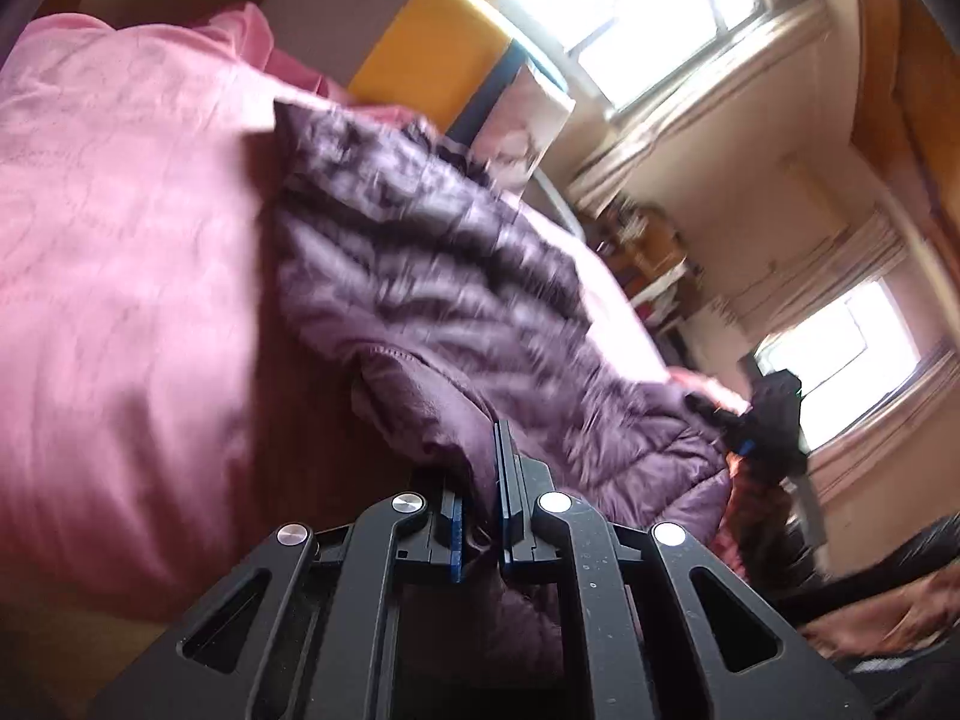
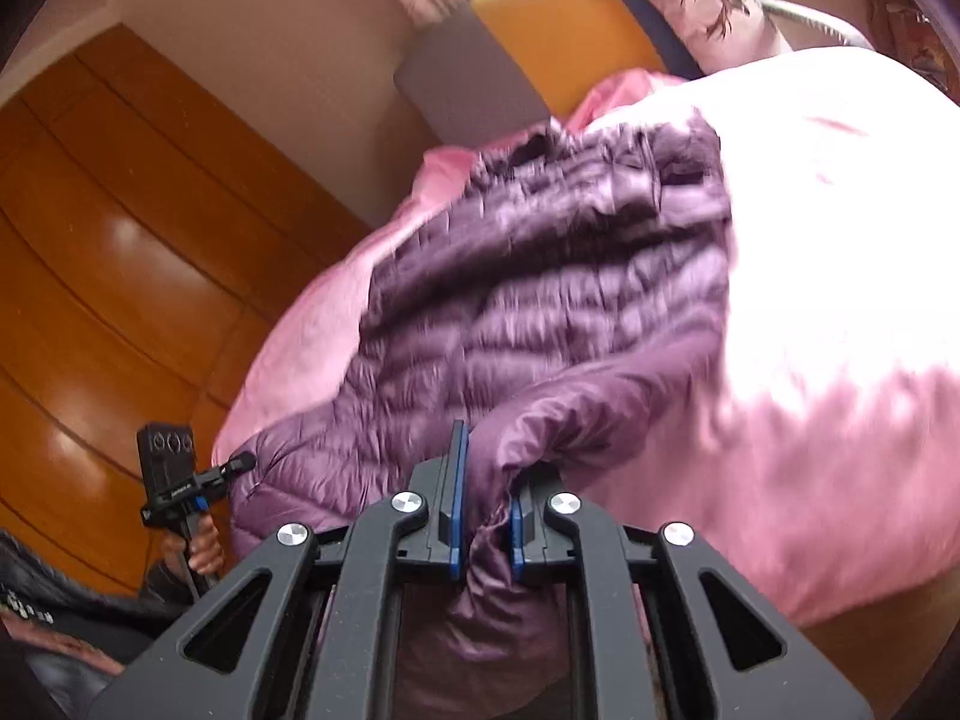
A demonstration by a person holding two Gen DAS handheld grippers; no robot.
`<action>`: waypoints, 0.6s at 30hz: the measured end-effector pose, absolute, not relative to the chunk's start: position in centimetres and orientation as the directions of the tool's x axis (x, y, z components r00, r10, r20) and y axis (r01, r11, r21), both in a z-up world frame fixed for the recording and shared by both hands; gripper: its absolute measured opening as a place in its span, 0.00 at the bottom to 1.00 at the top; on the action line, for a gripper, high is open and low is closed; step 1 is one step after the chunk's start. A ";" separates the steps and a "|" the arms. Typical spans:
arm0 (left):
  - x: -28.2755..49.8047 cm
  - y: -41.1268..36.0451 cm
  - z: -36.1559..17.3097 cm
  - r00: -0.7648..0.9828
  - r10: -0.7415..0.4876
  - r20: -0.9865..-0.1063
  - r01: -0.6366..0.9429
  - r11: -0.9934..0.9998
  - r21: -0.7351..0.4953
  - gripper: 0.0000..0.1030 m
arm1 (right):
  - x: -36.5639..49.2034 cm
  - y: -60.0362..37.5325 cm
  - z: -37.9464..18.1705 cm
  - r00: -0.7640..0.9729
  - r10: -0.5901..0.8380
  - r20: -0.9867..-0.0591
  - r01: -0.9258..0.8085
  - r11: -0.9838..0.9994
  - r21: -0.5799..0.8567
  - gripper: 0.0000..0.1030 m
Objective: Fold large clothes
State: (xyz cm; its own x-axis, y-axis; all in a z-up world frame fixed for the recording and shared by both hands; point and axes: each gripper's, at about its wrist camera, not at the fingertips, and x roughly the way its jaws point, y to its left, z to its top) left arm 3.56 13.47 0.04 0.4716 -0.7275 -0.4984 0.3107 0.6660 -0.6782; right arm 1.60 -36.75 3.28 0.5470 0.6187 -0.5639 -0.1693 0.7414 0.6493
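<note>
A dark purple quilted puffer jacket [image 1: 432, 276] lies on the pink bed cover [image 1: 120, 252], its near edge lifted off the bed. My left gripper [image 1: 480, 510] is shut on one near corner of the jacket. My right gripper [image 2: 486, 516] is shut on the other near corner of the jacket [image 2: 540, 300], and smooth purple fabric bunches between its blue pads. The right gripper shows in the left wrist view [image 1: 774, 414] at the far right. The left gripper shows in the right wrist view [image 2: 180, 486] at the lower left, held by a hand.
The pink cover [image 2: 840, 300] spreads over the whole bed. A yellow headboard [image 2: 558, 18] and a patterned pillow [image 2: 702, 6] stand at the bed's head. Wooden wardrobe doors [image 2: 120, 240] are beside the bed. Bright windows [image 1: 630, 6] and cluttered shelves [image 1: 648, 264] line the far wall.
</note>
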 end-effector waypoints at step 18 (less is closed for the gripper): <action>21.5 13.0 -1.1 0.499 -0.713 -0.492 0.076 0.602 -0.795 0.41 | 16.6 -41.9 -1.1 0.555 0.652 -0.516 0.059 0.588 0.807 0.66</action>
State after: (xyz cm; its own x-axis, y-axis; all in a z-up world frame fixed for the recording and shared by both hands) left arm 21.49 13.02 -1.10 0.4991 -0.7132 -0.4922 0.0760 0.6019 -0.7950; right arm 16.62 -41.88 -1.14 0.5554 0.6521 -0.5160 0.0593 0.5879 0.8068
